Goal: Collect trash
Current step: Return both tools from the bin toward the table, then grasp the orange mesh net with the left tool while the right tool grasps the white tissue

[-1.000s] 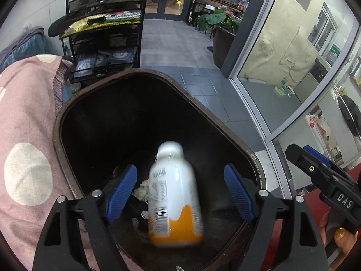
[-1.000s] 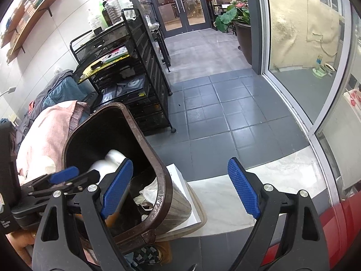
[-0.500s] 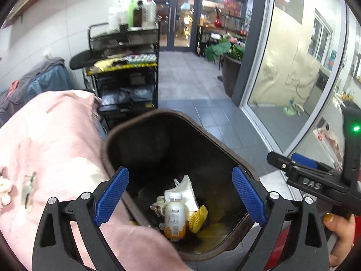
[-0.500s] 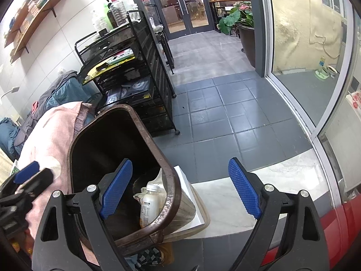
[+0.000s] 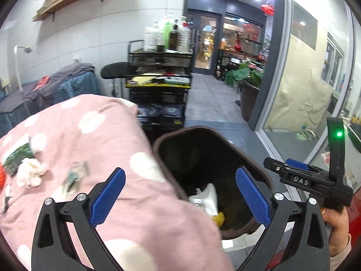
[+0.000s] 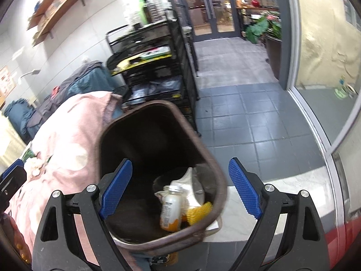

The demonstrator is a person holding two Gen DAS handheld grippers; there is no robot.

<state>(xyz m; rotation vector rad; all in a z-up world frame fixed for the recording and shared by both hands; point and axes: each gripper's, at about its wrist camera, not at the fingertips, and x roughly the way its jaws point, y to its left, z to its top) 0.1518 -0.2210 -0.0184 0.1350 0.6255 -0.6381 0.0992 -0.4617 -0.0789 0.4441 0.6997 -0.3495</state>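
White letters "DAS" stand on the side of the black right tongs, just beside the brown bin; the bottle's label print is unreadable.

Pink cloth with white dots covers the bed-like surface at left; a white tissue wad, a small blurred wrapper and a green-patterned scrap lie on it, with a red bit at the frame edge. Brown bin stands just beside the cloth's edge, on a white board over a pale slab. Grey tile floor beyond carries a black wire rack and a large plant pot. In the bin: bottle, white wrapper, yellow spiky item.
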